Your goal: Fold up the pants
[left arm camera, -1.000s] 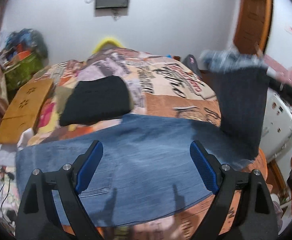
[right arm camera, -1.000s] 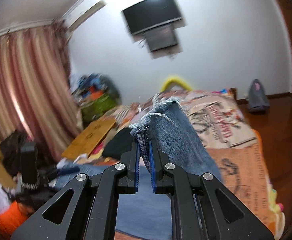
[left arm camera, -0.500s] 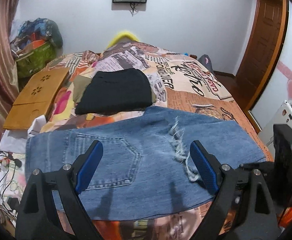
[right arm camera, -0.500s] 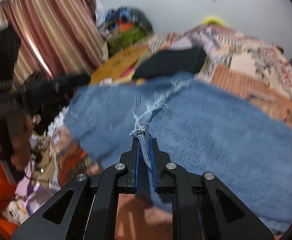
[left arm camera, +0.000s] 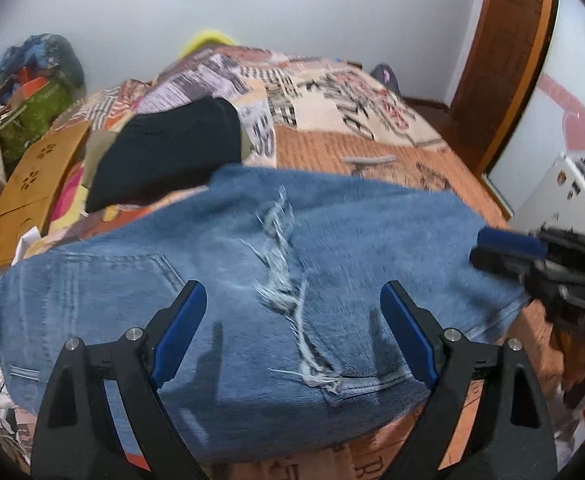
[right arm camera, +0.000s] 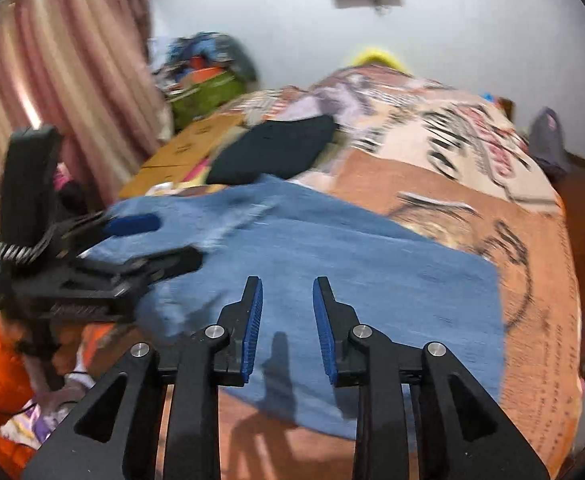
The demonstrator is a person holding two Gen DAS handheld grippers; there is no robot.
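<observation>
Blue jeans (left arm camera: pixel 352 240) lie folded across the near end of the bed, a frayed hem (left arm camera: pixel 280 280) running over the top layer. My left gripper (left arm camera: pixel 292 296) hovers just above the denim, open wide with nothing between its pads. In the right wrist view the jeans (right arm camera: pixel 372 272) spread out below my right gripper (right arm camera: pixel 287 286). Its jaws are opening and hold nothing. The left gripper (right arm camera: pixel 160 244) shows at the left of that view over the denim's edge. The right gripper (left arm camera: pixel 508 248) shows blurred at the right edge of the left wrist view.
A folded black garment (left arm camera: pixel 168 156) lies on the patterned bedspread (left arm camera: pixel 332 100) behind the jeans. A wooden lap tray (left arm camera: pixel 36 172) rests at the bed's left side, with a curtain (right arm camera: pixel 52 80) beyond. A wooden door (left arm camera: pixel 504 60) and a white appliance (left arm camera: pixel 564 188) stand to the right.
The right gripper came down with the frayed trouser end, laid it over the jeans and let it go. The left gripper sank closer to the denim, still open.
</observation>
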